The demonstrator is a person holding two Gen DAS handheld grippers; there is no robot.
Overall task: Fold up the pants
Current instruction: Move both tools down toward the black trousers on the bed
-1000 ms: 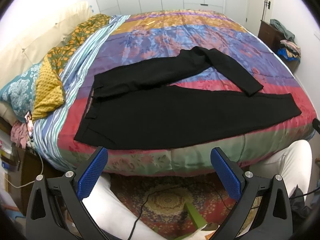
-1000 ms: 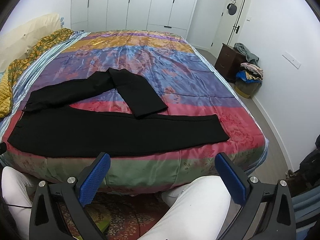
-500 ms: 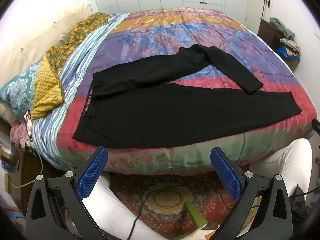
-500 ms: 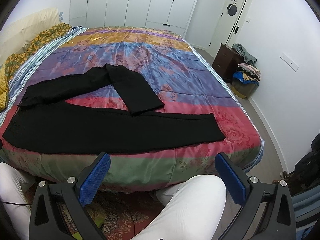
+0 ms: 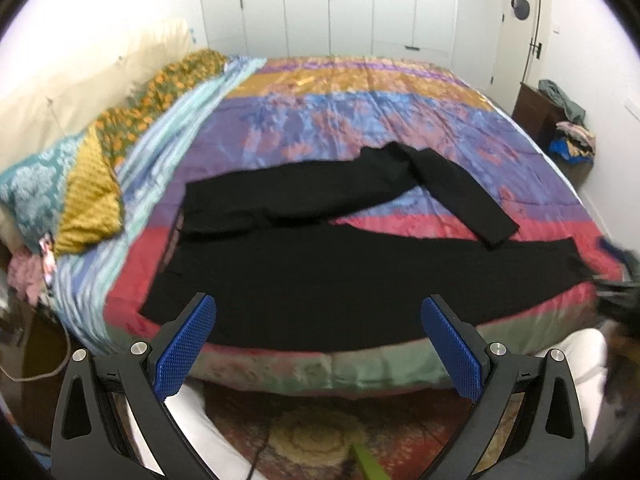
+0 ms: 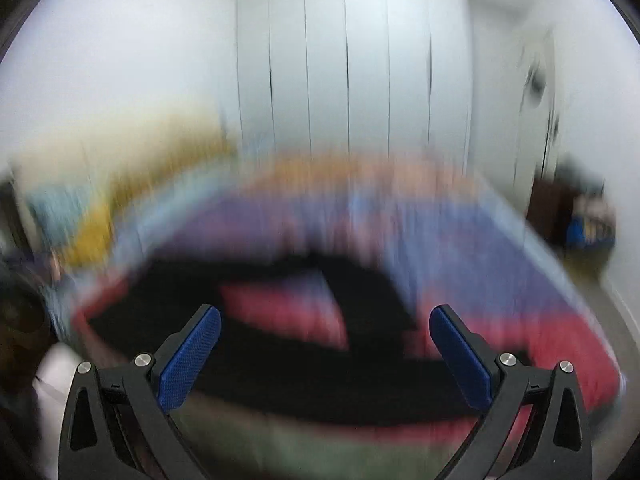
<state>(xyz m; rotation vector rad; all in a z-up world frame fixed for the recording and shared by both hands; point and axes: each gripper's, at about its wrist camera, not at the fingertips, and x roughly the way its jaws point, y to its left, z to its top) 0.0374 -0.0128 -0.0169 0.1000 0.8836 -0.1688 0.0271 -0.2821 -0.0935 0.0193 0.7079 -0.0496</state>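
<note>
Pants (image 5: 360, 280), black, lie flat on the bed (image 5: 360, 128), long axis left to right: waistband left, near leg along the near bed edge, far leg bent back toward it. Open quilt lies beyond. Left gripper (image 5: 318, 344) hovers off the near edge, jaws spread, empty. Right gripper (image 6: 325, 354) is likewise spread and empty. Left view is sharp; right view is motion-blurred, showing the pants only as a dark shape.
</note>
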